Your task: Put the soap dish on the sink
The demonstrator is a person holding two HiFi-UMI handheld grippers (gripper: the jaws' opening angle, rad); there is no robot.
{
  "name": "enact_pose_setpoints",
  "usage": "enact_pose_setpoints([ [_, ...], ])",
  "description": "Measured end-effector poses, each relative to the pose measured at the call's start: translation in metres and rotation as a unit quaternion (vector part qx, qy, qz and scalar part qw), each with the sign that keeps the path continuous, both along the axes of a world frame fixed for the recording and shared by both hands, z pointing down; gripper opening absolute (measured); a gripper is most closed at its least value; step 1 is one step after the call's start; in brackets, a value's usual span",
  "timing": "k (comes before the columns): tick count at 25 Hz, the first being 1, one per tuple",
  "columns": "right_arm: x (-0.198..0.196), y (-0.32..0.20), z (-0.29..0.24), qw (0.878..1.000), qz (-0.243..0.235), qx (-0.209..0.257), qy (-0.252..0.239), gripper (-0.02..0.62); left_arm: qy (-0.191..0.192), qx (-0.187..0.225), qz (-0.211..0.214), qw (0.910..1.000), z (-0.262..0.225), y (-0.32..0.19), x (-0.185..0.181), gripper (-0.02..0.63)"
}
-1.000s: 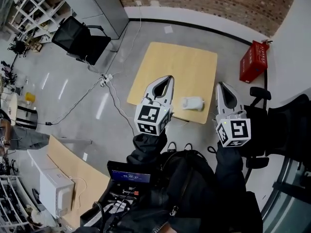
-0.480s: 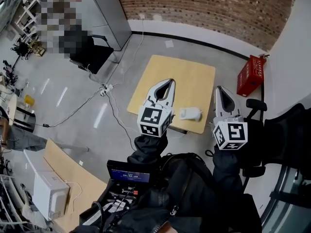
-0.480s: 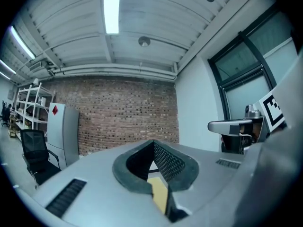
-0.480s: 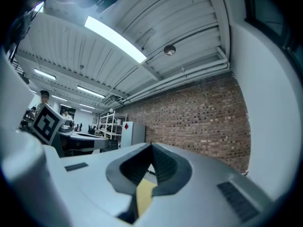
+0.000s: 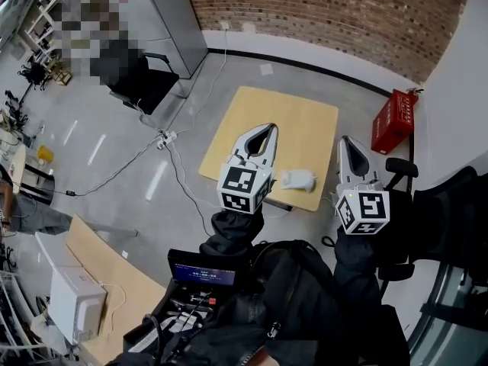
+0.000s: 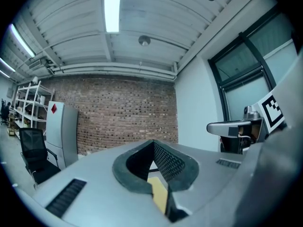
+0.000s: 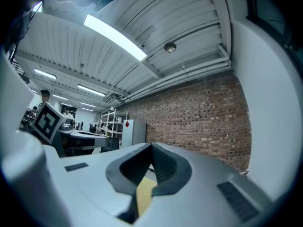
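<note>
The white soap dish (image 5: 297, 179) lies near the front edge of a small light-wood table (image 5: 282, 117) on the floor far below me. In the head view my left gripper (image 5: 265, 126) is held level above the table, left of the dish, jaws together with nothing in them. My right gripper (image 5: 345, 139) hangs level beyond the table's right edge, also shut and empty. The left gripper view shows the left gripper (image 6: 152, 142) with its pads meeting against a brick wall. In the right gripper view the right gripper (image 7: 151, 145) is equally shut. No sink shows in any view.
A red box (image 5: 391, 120) stands by the wall to the table's right. A black office chair (image 5: 133, 78) and a grey cabinet (image 5: 171, 14) are at the left, with cables (image 5: 171, 139) across the floor. Another black chair (image 5: 450, 212) is beside my right arm. A wooden desk (image 5: 114, 273) is at lower left.
The table and dish sit slightly lower in the head view as the camera shifted. Both grippers have stayed shut and kept their places.
</note>
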State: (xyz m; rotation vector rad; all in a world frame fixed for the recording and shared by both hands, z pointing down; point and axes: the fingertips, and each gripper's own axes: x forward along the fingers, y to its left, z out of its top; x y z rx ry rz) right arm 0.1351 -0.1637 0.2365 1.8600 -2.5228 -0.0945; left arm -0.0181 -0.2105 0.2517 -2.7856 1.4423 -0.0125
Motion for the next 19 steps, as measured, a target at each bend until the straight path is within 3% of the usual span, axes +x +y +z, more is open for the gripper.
enact_pose_setpoints([
  [19,-0.0047,-0.0048,0.0059,1.000,-0.014,-0.002,-0.003,0.006,-0.002,-0.004,0.000,1.0000,0.0050,-0.0005,-0.0001,0.002],
])
